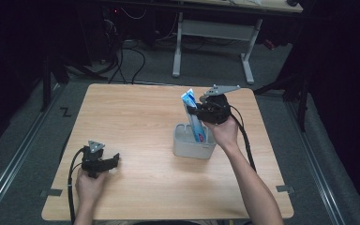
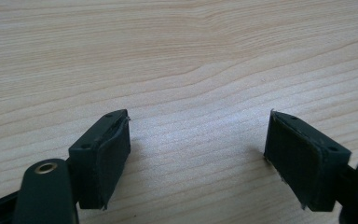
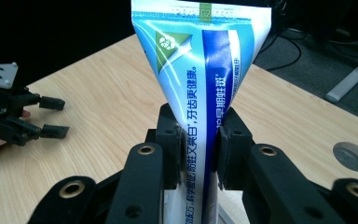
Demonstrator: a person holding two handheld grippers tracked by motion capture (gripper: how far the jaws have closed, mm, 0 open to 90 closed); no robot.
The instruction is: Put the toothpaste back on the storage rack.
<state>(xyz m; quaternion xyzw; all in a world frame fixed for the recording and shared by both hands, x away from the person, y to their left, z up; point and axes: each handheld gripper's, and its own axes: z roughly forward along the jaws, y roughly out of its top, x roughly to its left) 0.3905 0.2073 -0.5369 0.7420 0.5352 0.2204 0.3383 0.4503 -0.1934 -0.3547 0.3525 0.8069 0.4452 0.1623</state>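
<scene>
Toothpaste tube [image 3: 200,70] clamped mid-body by right hand-held gripper [image 3: 199,140], standing in the grey holder [image 1: 193,146] on the bench [image 1: 136,122].
Light, soft, slippery laminate: grip the flat body firmly. Left hand-held gripper [image 2: 198,154] open, empty.

A lab or recording room is suggested. A bare wooden table [image 1: 136,117] is set on grey carpet [image 1: 281,70], framed by metal floor rails [image 1: 14,159] and dark curtains [image 1: 347,93]. Loose cables [image 1: 126,61] are trailed across the floor behind it, beside a white-legged desk [image 1: 215,33].
</scene>
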